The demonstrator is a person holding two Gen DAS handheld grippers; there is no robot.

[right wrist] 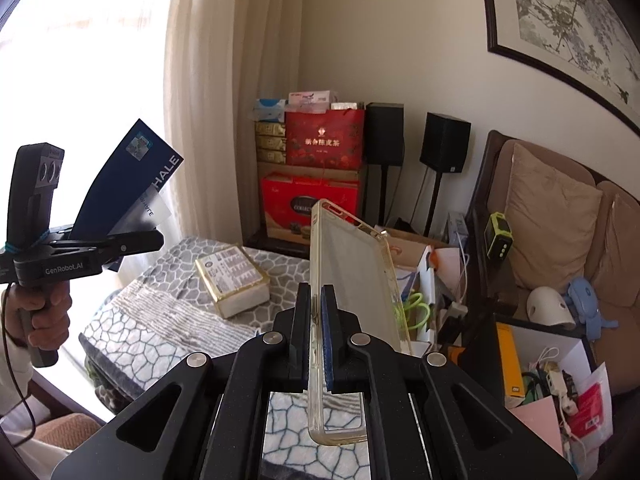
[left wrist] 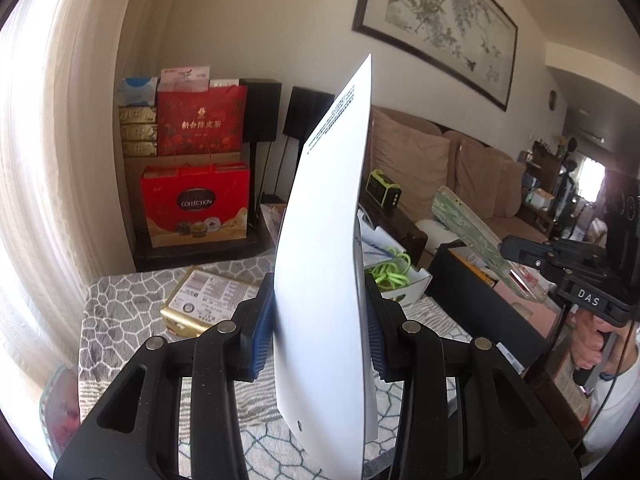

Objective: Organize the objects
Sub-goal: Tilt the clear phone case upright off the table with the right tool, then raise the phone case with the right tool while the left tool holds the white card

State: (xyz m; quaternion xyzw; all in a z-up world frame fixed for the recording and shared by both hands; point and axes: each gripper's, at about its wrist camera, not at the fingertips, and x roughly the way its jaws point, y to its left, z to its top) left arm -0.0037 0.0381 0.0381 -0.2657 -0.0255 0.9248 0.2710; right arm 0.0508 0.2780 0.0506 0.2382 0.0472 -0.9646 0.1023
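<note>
My left gripper point(left wrist: 320, 332) is shut on a tall flat box point(left wrist: 320, 220), held upright above the table; its white face with small print fills the middle of the left wrist view. From the right wrist view the same box point(right wrist: 124, 184) is dark blue with white lettering, sticking up out of the left gripper point(right wrist: 152, 240). My right gripper point(right wrist: 317, 320) is shut on the edge of a clear phone case point(right wrist: 356, 280), which stands on end. In the left wrist view that case point(left wrist: 468, 232) shows a green patterned back, tilted up out of the right gripper point(left wrist: 516, 256). A hand holds each handle.
Below lies a table with a grey stone-pattern cloth point(left wrist: 132, 300) and a gold-edged box point(right wrist: 232, 280) on it. A white tray with a green cable point(left wrist: 392, 272) sits at its far side. Red gift bags point(left wrist: 196, 208), speakers point(right wrist: 444, 144), a sofa point(right wrist: 552, 208) and a cluttered bin point(right wrist: 552, 376) surround it.
</note>
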